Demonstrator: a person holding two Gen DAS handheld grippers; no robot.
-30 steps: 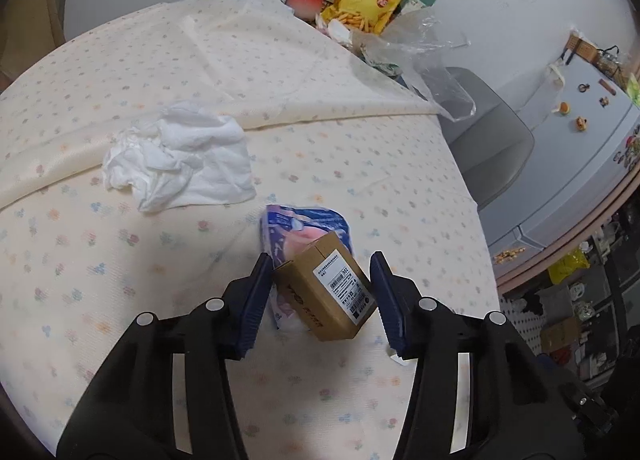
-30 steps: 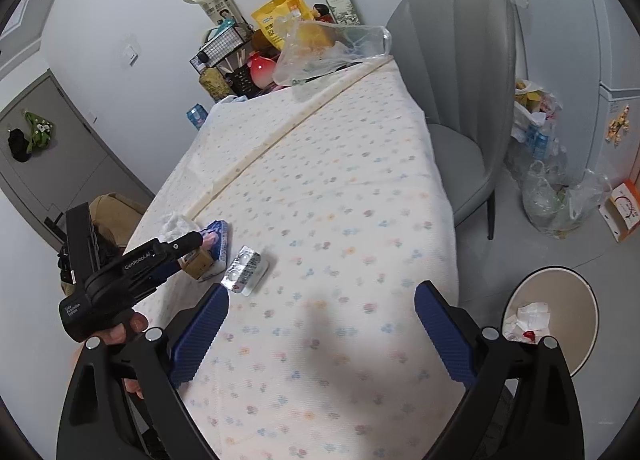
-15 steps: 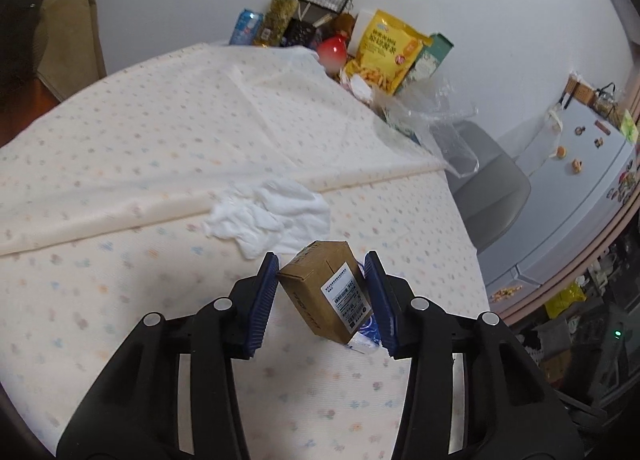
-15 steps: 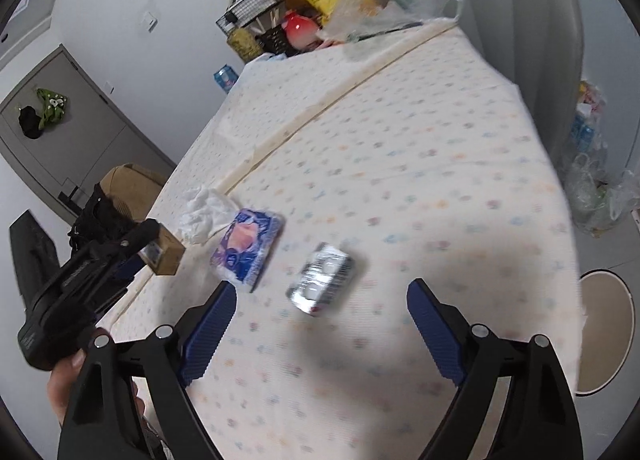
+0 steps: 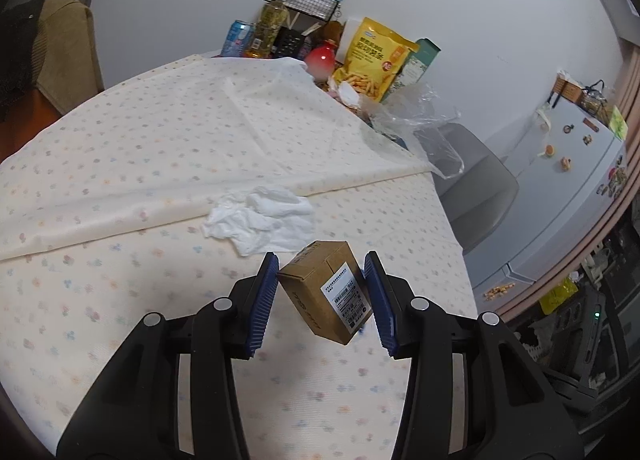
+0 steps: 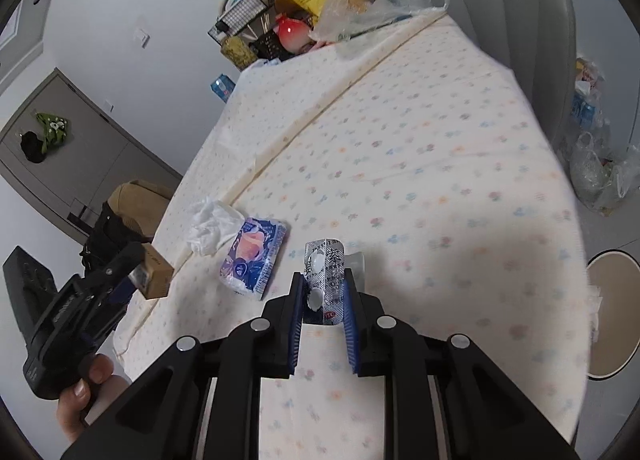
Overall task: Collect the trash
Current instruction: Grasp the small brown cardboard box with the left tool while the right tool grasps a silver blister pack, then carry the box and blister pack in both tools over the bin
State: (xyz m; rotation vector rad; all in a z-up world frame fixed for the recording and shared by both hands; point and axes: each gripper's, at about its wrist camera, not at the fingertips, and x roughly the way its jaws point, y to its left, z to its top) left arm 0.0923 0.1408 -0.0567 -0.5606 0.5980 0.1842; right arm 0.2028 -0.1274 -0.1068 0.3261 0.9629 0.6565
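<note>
- Two grips are loaded: my left gripper (image 5: 322,302) clamps the cardboard box (image 5: 328,294) off the tablecloth (image 5: 120,300).
- My right gripper (image 6: 322,294), jaws just closing, pinches the blister pack (image 6: 326,280), long axis along the fingers.
- Trash bin (image 6: 610,316) lies right, nearer my right hand.

Covering the table (image 5: 120,300): a cream cloth sprinkled with tiny pastel flowers in pink, blue and orange. Lying on it, a crumpled white tissue (image 5: 262,218) and a blue-and-white wrapper (image 6: 256,256) printed with a pink peach. Showing plain brown, the cardboard box (image 5: 330,292), with a white barcode label. Glinting silver, a blister pack (image 6: 326,280) holding white pills. Gripping with blue ribbed pads, both black grippers (image 5: 324,300) (image 6: 322,320). Standing behind, a yellow snack bag (image 5: 370,58).
</note>
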